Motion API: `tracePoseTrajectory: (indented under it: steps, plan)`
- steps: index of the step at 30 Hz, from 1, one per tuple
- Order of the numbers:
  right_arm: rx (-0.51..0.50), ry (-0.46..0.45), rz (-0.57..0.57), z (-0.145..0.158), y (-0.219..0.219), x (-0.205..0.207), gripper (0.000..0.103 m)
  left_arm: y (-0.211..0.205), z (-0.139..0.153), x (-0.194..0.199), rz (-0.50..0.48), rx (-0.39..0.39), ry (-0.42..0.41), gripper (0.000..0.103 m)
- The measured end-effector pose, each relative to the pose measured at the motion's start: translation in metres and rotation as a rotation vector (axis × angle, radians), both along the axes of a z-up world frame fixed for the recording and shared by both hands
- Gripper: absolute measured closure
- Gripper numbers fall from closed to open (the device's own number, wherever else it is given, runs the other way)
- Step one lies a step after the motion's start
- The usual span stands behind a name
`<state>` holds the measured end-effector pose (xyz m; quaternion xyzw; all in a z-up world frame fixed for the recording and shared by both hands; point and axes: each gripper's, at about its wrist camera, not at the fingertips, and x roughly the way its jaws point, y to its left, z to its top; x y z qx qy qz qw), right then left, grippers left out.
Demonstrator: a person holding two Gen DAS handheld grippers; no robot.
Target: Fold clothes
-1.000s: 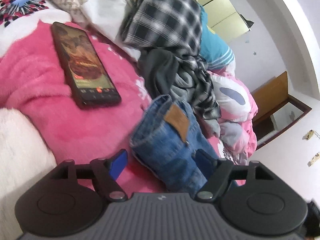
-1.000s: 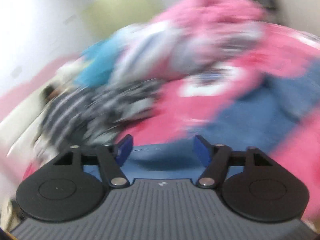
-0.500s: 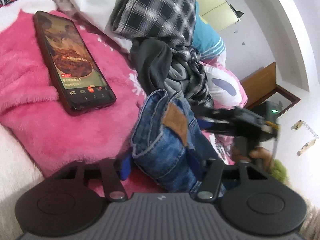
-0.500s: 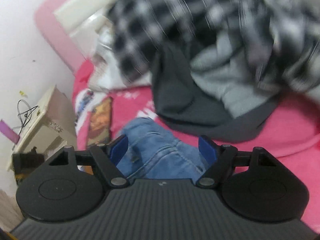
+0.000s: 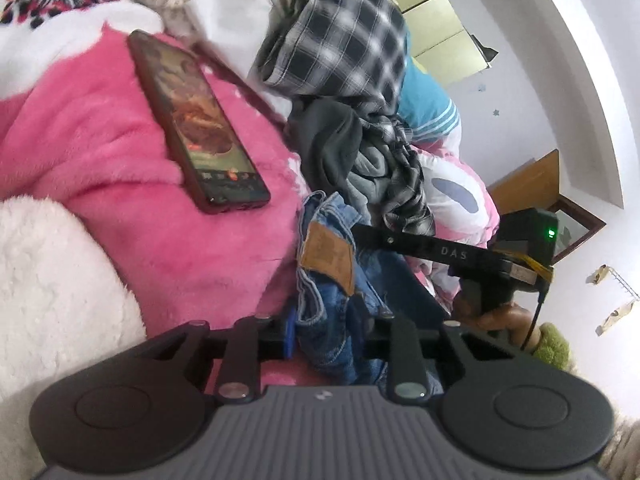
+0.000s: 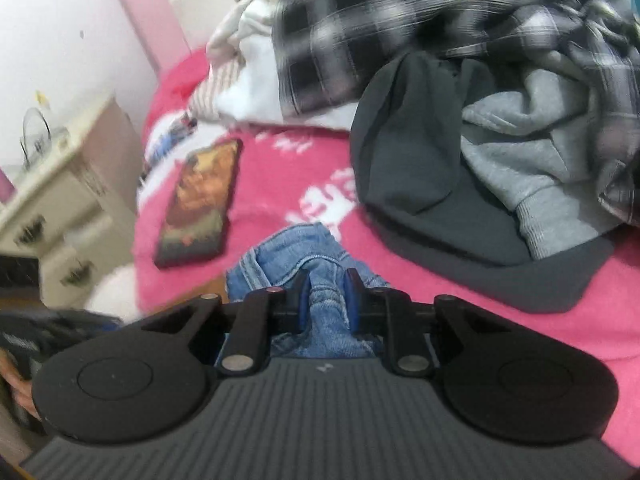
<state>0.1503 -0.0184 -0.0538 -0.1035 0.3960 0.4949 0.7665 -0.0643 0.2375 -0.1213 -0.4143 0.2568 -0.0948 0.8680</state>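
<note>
The left tongs (image 5: 326, 328) have just been closing and now clench a bunched part of the jeans (image 5: 332, 280), denim squeezed between the blue pads just below the brown leather patch (image 5: 326, 256). The right tongs (image 6: 326, 300) have likewise just been closing and pinch a narrow ridge of the same jeans (image 6: 304, 256); in the left wrist view they reach in from the far side of the patch, a hand (image 5: 492, 316) gripping their handle.

The jeans lie crumpled on the pink fleece blanket (image 5: 120, 152) of the bed, with both grips near the patch. A phone (image 5: 196, 128) with its screen lit rests on the blanket just beside the jeans. Beyond the jeans sits a heap of unfolded clothes: a grey hooded top (image 6: 440, 168) nearest, a black-and-white plaid shirt (image 5: 344, 40) over it.

This looks like the pick-up step, both grips freshly taken before any fold. The next move probably calls for lifting and drawing the two grips apart so the waistband opens flat, keeping the cloth clear of the phone and the heap. Both pinches sit on bunched folds, so a layer could slip out under tension.
</note>
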Motion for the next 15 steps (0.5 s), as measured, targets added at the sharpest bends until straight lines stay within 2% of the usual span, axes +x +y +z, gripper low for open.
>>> tracePoseTrajectory:
  steps: [4, 6, 8, 9, 10, 12, 13, 15]
  plan:
    - [0.066, -0.102, 0.03, 0.019, -0.005, -0.009, 0.088, -0.007, 0.005, -0.002, 0.006, 0.092, -0.023, 0.076]
    - [0.047, -0.141, 0.038, 0.011, 0.0, -0.007, 0.087, -0.01, 0.004, 0.0, 0.013, 0.133, -0.025, 0.074]
    - [0.03, -0.117, 0.01, -0.011, 0.005, 0.001, 0.082, -0.014, 0.007, 0.0, 0.022, 0.179, -0.024, 0.071]
    - [0.022, -0.101, -0.007, -0.023, 0.007, 0.005, 0.081, -0.015, 0.009, -0.001, 0.027, 0.2, -0.022, 0.066]
    - [0.051, -0.062, -0.037, -0.024, 0.002, 0.01, 0.08, -0.016, 0.011, -0.002, 0.032, 0.221, -0.02, 0.065]
    - [0.13, 0.03, -0.105, -0.02, -0.013, 0.02, 0.074, -0.018, 0.019, -0.006, 0.052, 0.266, -0.024, 0.065]
    - [0.162, 0.058, -0.156, -0.016, -0.02, 0.024, 0.065, -0.018, 0.023, -0.009, 0.066, 0.29, -0.03, 0.065]
    - [0.23, 0.063, -0.293, 0.002, -0.047, 0.027, 0.054, -0.019, 0.032, -0.016, 0.094, 0.335, -0.042, 0.065]
